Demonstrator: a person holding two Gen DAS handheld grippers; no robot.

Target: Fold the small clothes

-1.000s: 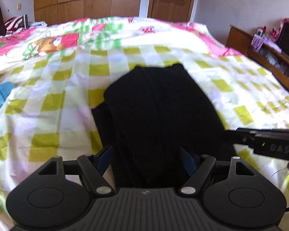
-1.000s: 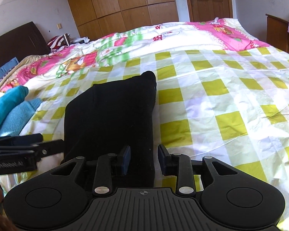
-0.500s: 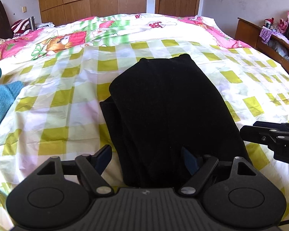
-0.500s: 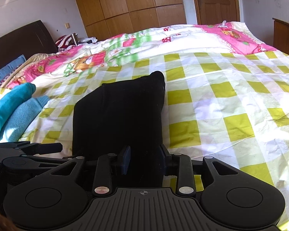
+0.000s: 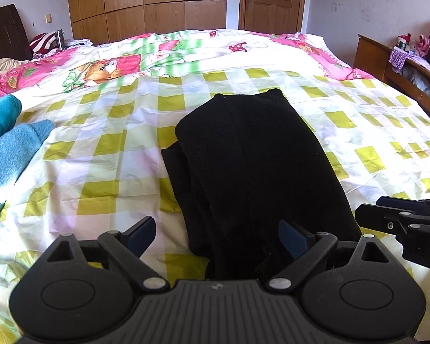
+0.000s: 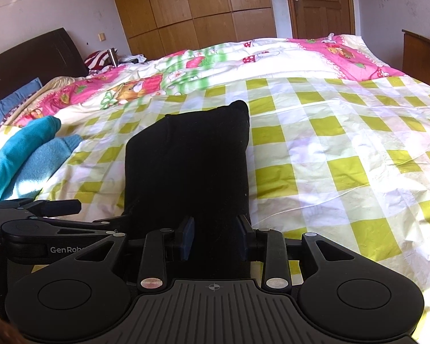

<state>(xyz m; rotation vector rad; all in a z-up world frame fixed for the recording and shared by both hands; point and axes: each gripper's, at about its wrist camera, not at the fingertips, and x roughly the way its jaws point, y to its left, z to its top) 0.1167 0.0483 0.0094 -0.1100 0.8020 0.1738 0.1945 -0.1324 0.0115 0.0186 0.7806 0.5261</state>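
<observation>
Sunlit checked bed (image 5: 106, 172) carries soft, light black garment (image 5: 252, 154); left tongs (image 5: 215, 236) opening around it, right tongs (image 6: 215, 235) pinching its six-o'clock hem.

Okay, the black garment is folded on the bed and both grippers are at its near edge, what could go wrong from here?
1. The right gripper is clamped on the black garment's near edge; pulling back could drag the fold open.
2. The left gripper is opening with cloth between its fingers; fabric might snag on a pad.
3. A lower layer sticks out at the left, so the fold may end uneven.
</observation>
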